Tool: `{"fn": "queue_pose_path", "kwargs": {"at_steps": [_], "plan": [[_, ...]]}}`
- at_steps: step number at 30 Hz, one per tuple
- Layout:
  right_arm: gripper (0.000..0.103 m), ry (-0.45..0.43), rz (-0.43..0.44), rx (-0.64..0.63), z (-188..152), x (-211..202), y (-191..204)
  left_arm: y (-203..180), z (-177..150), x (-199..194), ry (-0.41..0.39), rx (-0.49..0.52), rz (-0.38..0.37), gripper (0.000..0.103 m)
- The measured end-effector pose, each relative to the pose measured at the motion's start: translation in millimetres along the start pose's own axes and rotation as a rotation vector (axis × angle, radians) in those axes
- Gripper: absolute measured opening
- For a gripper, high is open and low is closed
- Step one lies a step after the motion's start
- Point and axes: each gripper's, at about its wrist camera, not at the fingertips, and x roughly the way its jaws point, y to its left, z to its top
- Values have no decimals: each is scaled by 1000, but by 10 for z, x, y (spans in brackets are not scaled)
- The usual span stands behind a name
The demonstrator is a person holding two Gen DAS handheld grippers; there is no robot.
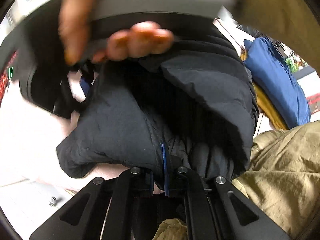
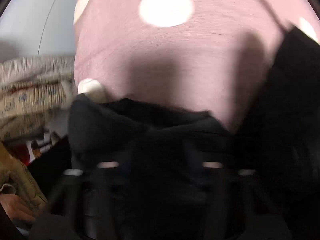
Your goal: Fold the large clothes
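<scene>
A dark navy padded jacket (image 1: 124, 124) hangs in front of my left gripper (image 1: 161, 178), whose jaws are shut on its edge beside a blue zip strip. A hand (image 1: 138, 42) holding the other gripper's grey body shows at the top of the left wrist view. In the right wrist view the picture is blurred; the same dark jacket (image 2: 152, 132) bunches over my right gripper (image 2: 160, 166) and hides the fingertips. The jaws look closed on the fabric.
A pink sheet with white dots (image 2: 180, 56) covers the surface below. An olive quilted garment (image 1: 280, 170) lies at the right, a blue garment (image 1: 276, 78) behind it. A pale patterned bundle (image 2: 34, 92) sits at the left.
</scene>
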Motion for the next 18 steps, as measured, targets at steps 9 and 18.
{"fn": "queue_pose_path", "kwargs": {"at_steps": [9,18], "plan": [[10,-811,311,472,-1978,-1935,-980,139,404,-698,-214,8,6,6],[10,-1476,307,577,-4489,-3311,-583,17,854,-2732,-751,122,115,5]]}}
